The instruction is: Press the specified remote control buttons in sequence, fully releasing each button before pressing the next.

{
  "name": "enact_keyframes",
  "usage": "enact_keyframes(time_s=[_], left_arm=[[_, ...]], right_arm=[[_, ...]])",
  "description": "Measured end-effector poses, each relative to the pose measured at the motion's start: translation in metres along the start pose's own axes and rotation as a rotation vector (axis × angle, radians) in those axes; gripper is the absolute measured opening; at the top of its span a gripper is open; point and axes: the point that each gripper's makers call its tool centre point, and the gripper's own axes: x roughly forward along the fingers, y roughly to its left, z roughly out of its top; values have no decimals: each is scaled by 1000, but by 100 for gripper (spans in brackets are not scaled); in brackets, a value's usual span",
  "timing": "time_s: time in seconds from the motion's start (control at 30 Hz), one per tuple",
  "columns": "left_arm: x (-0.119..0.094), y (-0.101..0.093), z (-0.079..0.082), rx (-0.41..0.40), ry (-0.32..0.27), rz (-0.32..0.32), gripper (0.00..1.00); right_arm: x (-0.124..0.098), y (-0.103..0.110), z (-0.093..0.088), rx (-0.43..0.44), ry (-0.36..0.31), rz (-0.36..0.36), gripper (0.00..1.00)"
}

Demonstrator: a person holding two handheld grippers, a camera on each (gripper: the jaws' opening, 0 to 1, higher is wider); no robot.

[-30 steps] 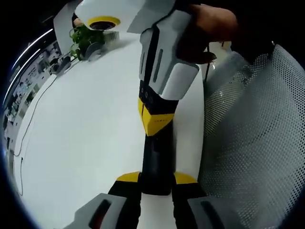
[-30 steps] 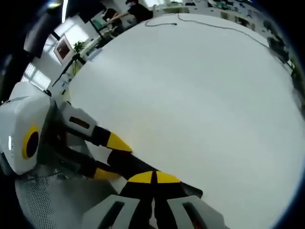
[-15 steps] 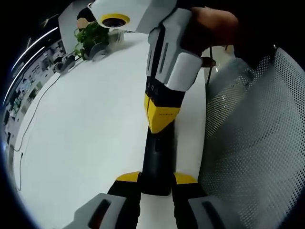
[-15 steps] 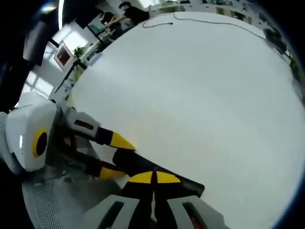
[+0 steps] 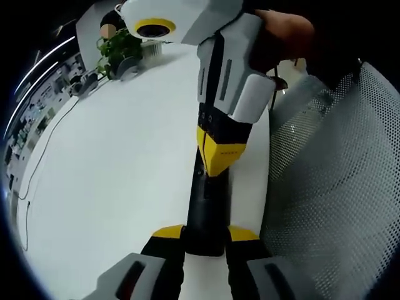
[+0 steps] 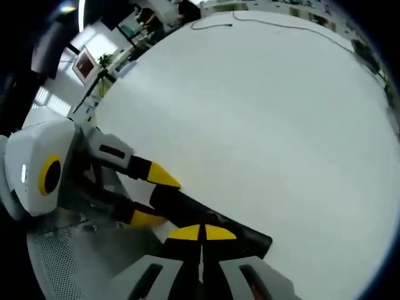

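Black remote control [image 5: 206,209] is lying on the white table [image 5: 112,169], and I am clamping its near end in the left gripper [image 5: 205,237]. The right gripper [image 5: 217,164], tips together, holding nothing, is bearing on its face; I am aiming to lift fully before re-pressing.

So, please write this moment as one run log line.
left gripper: shut on remote control | right gripper: shut, tips over remote | surface: white table | beside: mesh chair
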Motion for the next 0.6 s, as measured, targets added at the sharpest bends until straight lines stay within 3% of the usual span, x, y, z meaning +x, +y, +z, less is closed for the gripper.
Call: enact_keyframes(time_s=[0.6], left_arm=[[1, -1, 0, 40, 0, -7, 24]], right_arm=[[2, -1, 1, 111, -13, 37, 0]])
